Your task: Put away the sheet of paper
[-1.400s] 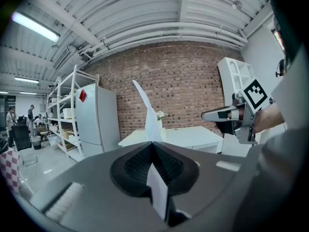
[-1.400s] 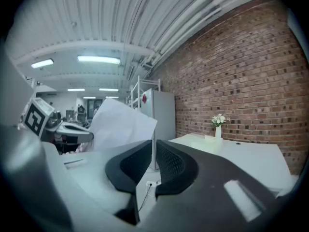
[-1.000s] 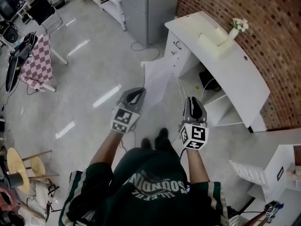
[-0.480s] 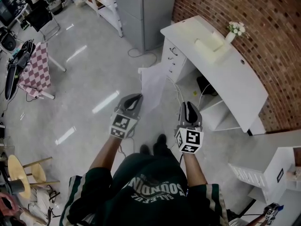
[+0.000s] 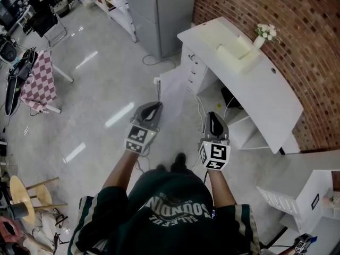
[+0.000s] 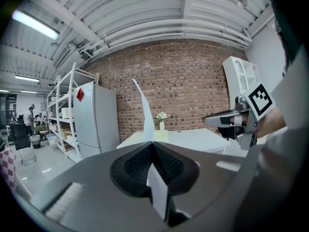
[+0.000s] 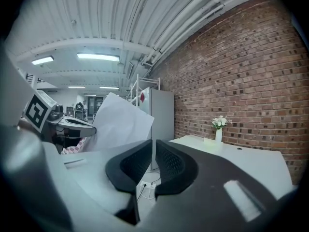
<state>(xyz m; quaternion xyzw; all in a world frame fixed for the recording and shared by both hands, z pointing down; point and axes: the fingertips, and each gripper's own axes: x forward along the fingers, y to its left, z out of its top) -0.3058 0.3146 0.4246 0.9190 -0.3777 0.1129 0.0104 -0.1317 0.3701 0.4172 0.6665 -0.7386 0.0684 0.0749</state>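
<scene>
White sheet of paper [image 5: 173, 88]: one edge pinched in the left gripper [image 5: 155, 104], the rest standing forward of the jaws, in mid-air above the grey floor [image 5: 101, 94] and short of the desk; no print seen on it
- Left gripper: jaws closed flat on the sheet; in the left gripper view a strip of paper runs back between the pads and the free part rises as a thin curved blade
- Right gripper [image 5: 213, 116]: jaws drawn together to a slit, nothing in it; held level beside the left gripper, apart from the sheet
- Marker cubes: one on each gripper, black-and-white square patterns, no letters
- Person's top [image 5: 175, 211]: dark green with white stripes at the sleeves; white lettering, upside down in the head view, reads "SOUNDIN"; a smaller line next to it is too small to read
- White desk [image 5: 265, 89]: against the brick wall [image 5: 303, 20], ahead and right of the grippers
- White vase with pale flowers [image 5: 264, 35]: on the desk, just beside a pale box [image 5: 236, 49]
- Grey cabinet [image 5: 159, 9]: left of the desk; red tag on it in the left gripper view, unreadable
- Checked cloth [image 5: 40, 78]: far left, well apart
</scene>
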